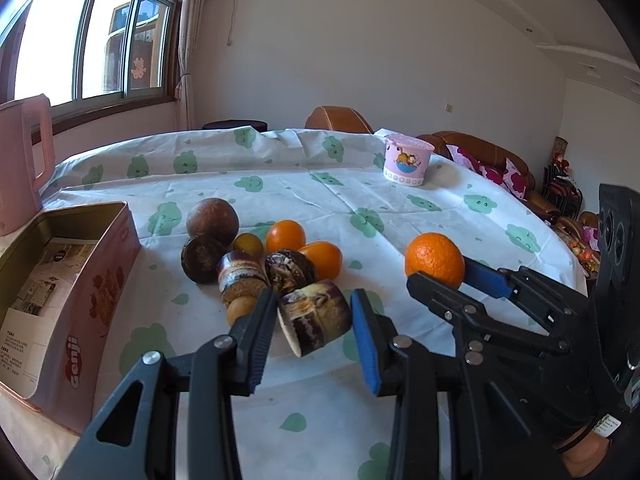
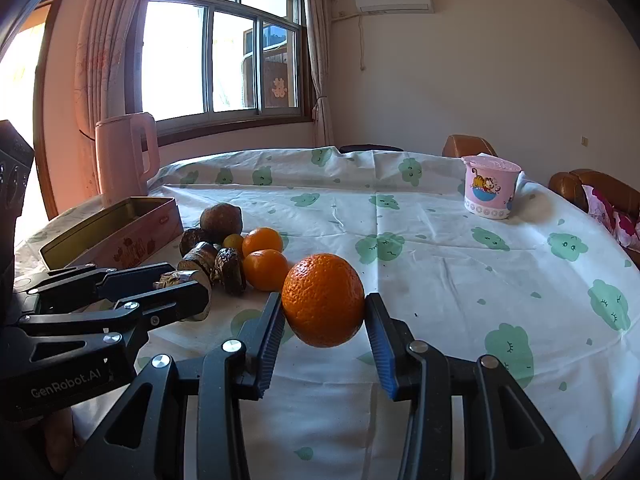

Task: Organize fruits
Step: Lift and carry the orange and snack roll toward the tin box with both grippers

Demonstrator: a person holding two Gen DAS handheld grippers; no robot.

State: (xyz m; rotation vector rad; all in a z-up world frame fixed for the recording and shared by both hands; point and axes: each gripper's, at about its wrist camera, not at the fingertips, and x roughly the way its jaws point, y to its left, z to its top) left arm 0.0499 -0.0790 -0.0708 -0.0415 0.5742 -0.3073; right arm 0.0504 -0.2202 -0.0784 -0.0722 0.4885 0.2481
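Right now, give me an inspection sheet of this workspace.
Surface: round table under a white tablecloth with green prints.
Job's things: large orange; purple cut piece; two small oranges; dark round fruits; open pink tin, paper inside.
Clutter: pink kettle; pink cartoon cup.
Grippers: left gripper shut on the purple cut piece; right gripper shut on the large orange.
Cables: a cord hangs below the air conditioner.
Surroundings: window, curtains, brown sofa.
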